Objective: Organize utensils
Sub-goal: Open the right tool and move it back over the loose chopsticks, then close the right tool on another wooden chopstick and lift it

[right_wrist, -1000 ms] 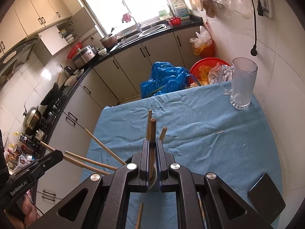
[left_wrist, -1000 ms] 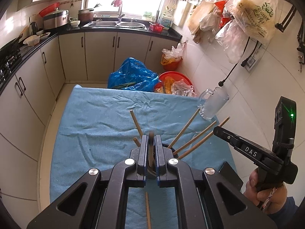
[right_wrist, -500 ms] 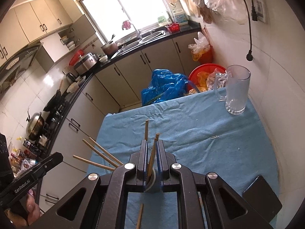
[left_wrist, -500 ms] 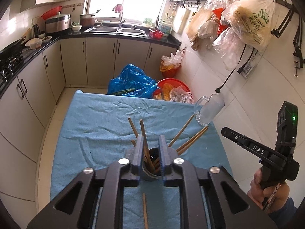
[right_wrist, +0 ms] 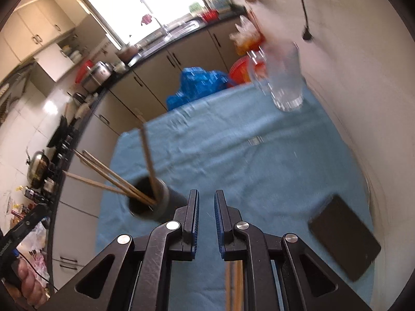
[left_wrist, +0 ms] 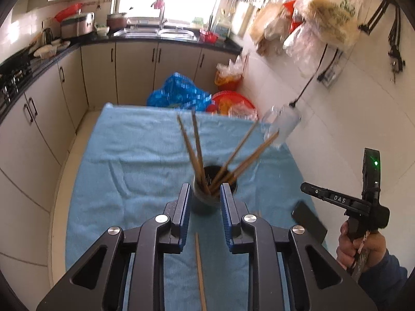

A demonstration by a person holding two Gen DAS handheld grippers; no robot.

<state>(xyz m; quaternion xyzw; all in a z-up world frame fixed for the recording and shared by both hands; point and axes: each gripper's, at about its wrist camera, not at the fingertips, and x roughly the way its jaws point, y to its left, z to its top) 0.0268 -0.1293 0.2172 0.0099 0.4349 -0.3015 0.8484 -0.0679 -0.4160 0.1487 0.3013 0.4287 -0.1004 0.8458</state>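
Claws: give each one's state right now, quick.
Left claw: open, jaws just widened, straddling the dark cup, not gripping.
Right claw: open, empty.

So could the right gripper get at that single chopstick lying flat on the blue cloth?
Probably yes. The right gripper is open and empty, and the loose chopstick lies bare on the cloth, apart from the dark cup, with nothing covering it.

Glass mug [right_wrist: 284, 77] smeared by blur, its handle hard to make out. Bags on the wall [left_wrist: 311, 23] fuzzy too. Loose chopstick [left_wrist: 200, 272] cut off by the bottom edge, and dark cup [left_wrist: 207, 194] partly hidden behind blue pads [left_wrist: 184, 217].
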